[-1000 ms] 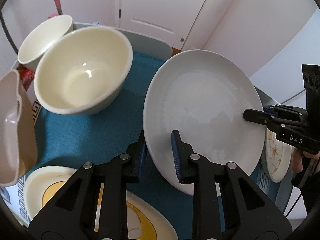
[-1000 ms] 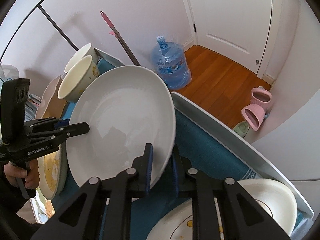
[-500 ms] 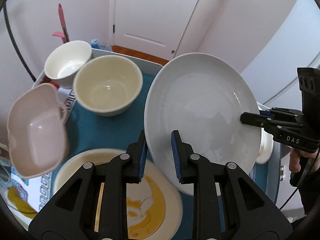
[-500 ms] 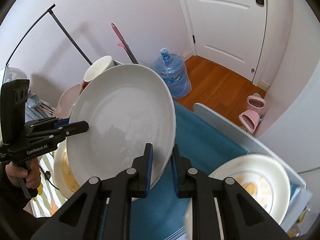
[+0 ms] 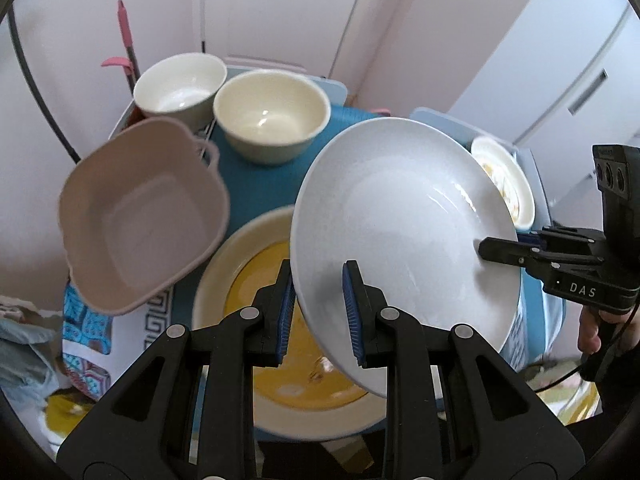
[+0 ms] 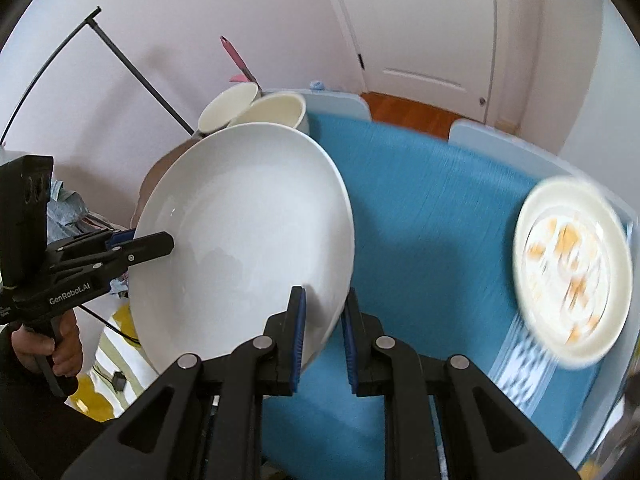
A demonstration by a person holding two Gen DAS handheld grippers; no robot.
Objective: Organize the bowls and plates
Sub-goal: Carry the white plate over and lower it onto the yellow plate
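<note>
The left gripper was clenched on the near rim of the large white plate, its blue pads on either face of the rim at the lower middle of the left wrist view. The right gripper gripped the same plate's opposite rim, at the lower middle of its own view. In the left view the right gripper showed at the right edge, pinching the rim.

The plate hung tilted between them above the blue mat. Partly under it, low in the left view, lay a yellow-centred plate. At the left a pink square dish stood tilted; above it, upper left, two cream bowls sat side by side. A small patterned plate, blurred, lay at the right of the right view.
</note>
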